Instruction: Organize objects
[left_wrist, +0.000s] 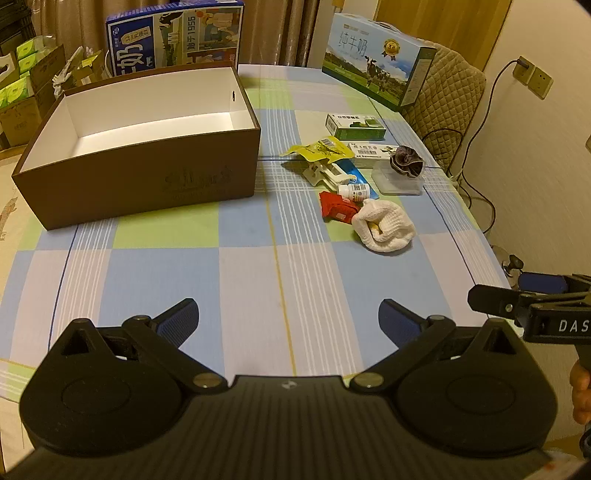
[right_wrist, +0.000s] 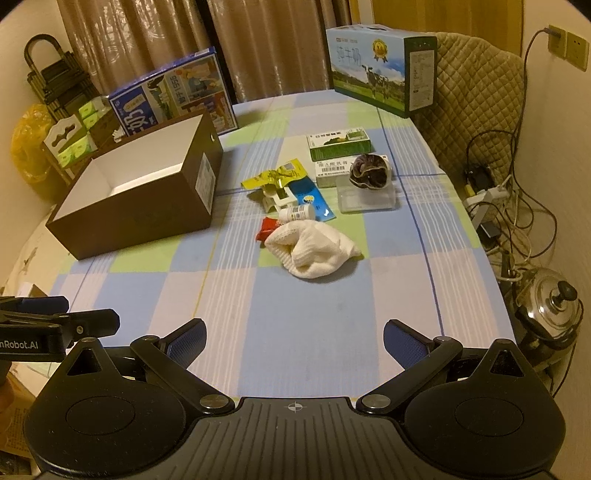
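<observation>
Both my tongs, left gripper (left_wrist: 289, 320) and right gripper (right_wrist: 294, 341), hang released over bare tablecloth (right_wrist: 314, 332); white glove (right_wrist: 312, 249) fronts the clutter, red packet (right_wrist: 269, 227) behind, brown box (left_wrist: 140, 147) left

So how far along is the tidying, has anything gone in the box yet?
Nothing looks done: the box is empty. Nothing is in hand either; the left tongs and right tongs are both open over the tablecloth. Everything is left: the white cloth, red packet, small bottle, cartons and the rest lie in a cluster beside the box.
</observation>
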